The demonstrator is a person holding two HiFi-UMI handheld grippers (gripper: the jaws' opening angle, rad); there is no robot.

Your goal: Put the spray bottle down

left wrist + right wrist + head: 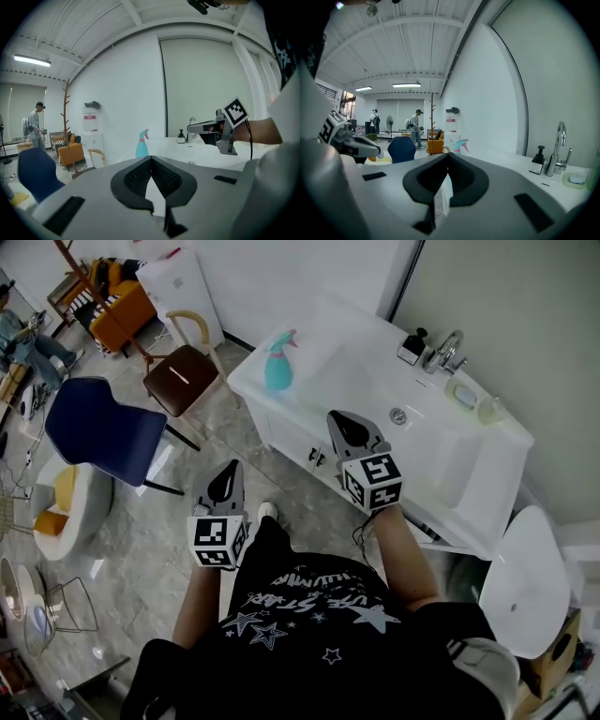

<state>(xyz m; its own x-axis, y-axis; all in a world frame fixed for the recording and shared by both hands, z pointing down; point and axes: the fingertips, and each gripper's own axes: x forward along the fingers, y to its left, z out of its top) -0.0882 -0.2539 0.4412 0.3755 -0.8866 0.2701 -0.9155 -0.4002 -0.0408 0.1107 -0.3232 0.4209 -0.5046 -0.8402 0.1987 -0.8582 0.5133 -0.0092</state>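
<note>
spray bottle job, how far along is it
Done: the teal spray bottle stands upright at the end of the white sink counter, touched by neither tool. In hand: nothing. The left tool and the right tool are both shut and empty, apart from the bottle. Left: nothing that shows.

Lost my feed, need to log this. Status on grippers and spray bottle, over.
Left hand-held gripper shut, empty. Right hand-held gripper shut, empty. Spray bottle upright on the counter, neither gripper touching. Nothing crowding it.
</note>
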